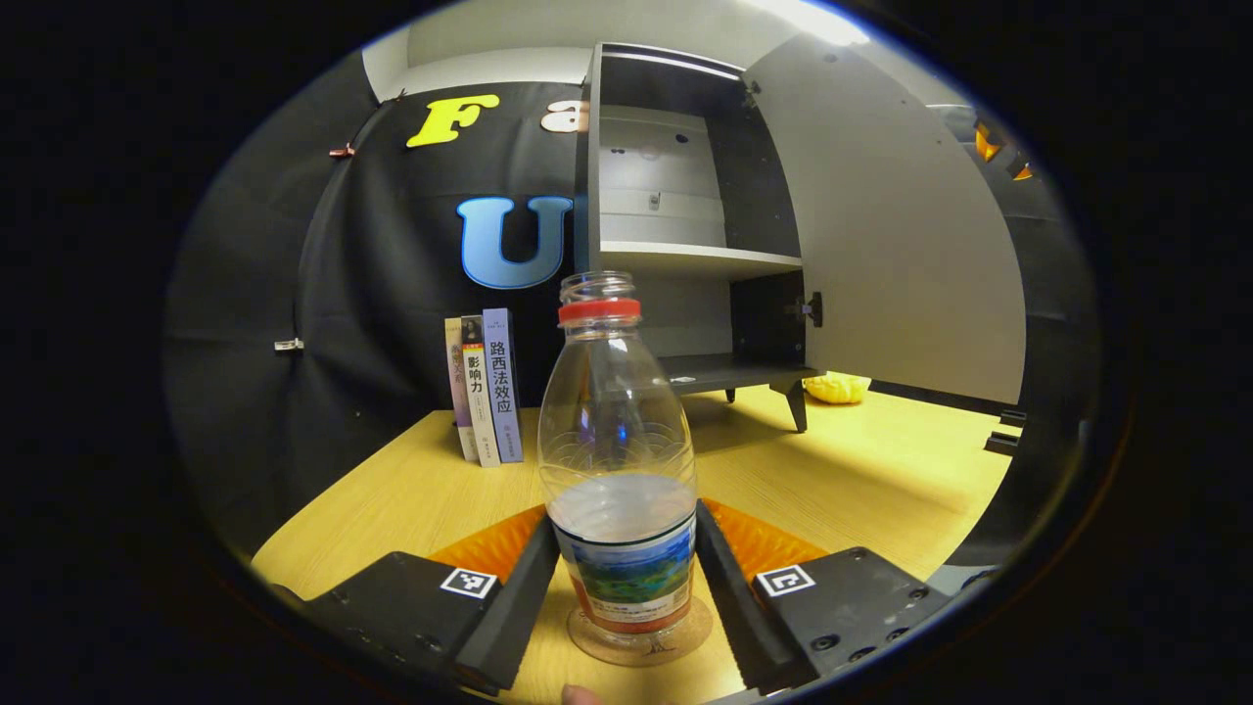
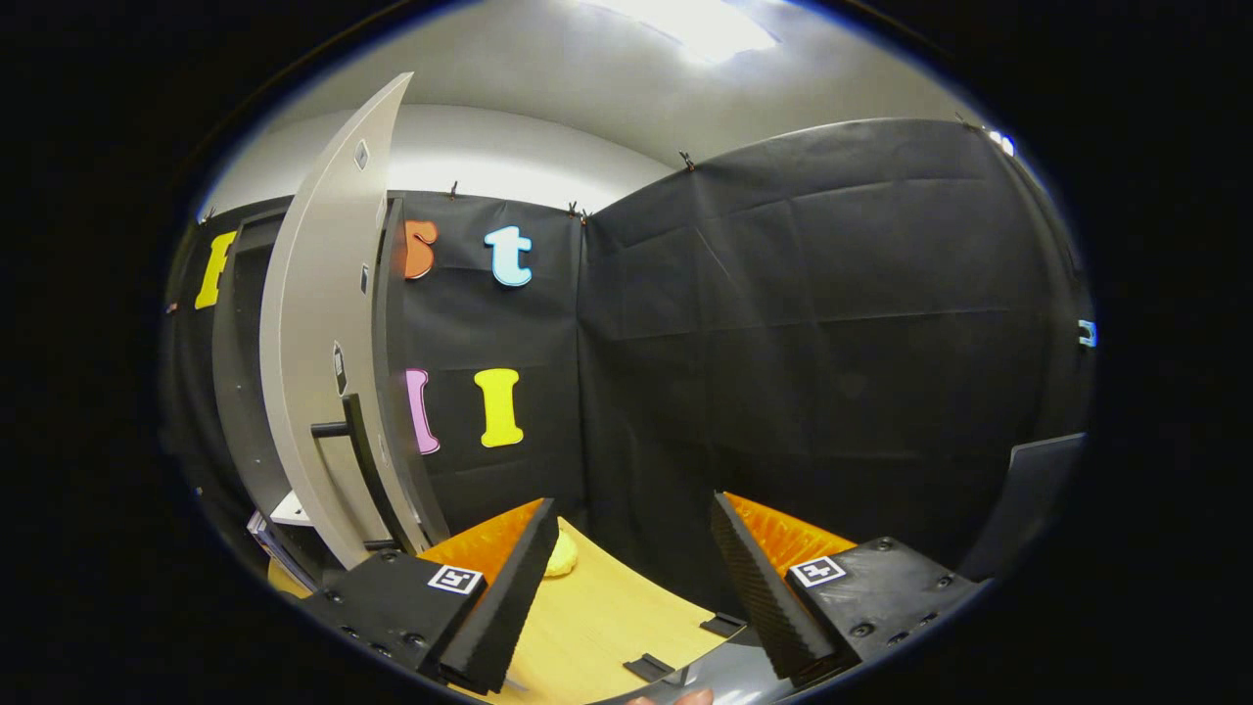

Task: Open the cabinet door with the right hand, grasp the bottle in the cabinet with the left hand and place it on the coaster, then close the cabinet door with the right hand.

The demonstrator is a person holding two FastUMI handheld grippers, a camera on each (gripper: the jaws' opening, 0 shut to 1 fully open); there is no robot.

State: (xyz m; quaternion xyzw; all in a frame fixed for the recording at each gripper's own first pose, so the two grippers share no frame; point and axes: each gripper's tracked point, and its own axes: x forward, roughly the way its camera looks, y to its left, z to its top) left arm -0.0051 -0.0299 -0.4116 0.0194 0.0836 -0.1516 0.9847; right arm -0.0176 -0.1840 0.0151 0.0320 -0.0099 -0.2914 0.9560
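Note:
A clear plastic bottle [image 1: 617, 460] with a red neck ring, no cap and a little water stands upright on a round coaster [image 1: 685, 641] on the wooden table. My left gripper [image 1: 626, 529] is shut on the bottle's lower part, one finger pressing on each side. Behind it the grey cabinet [image 1: 685, 259] stands with its door [image 1: 891, 235] swung wide to the right and its shelves bare. In the right gripper view the door [image 2: 313, 323] is seen edge-on at the left, with its dark handle [image 2: 338, 428] sticking out. My right gripper [image 2: 636, 529] is open and holds nothing, a little right of the door.
Three books [image 1: 485, 392] stand upright left of the cabinet, against the black cloth. A yellow object [image 1: 837, 389] lies on the table [image 1: 861, 470] under the open door, and shows as the yellow object [image 2: 561, 558] beyond the right fingers.

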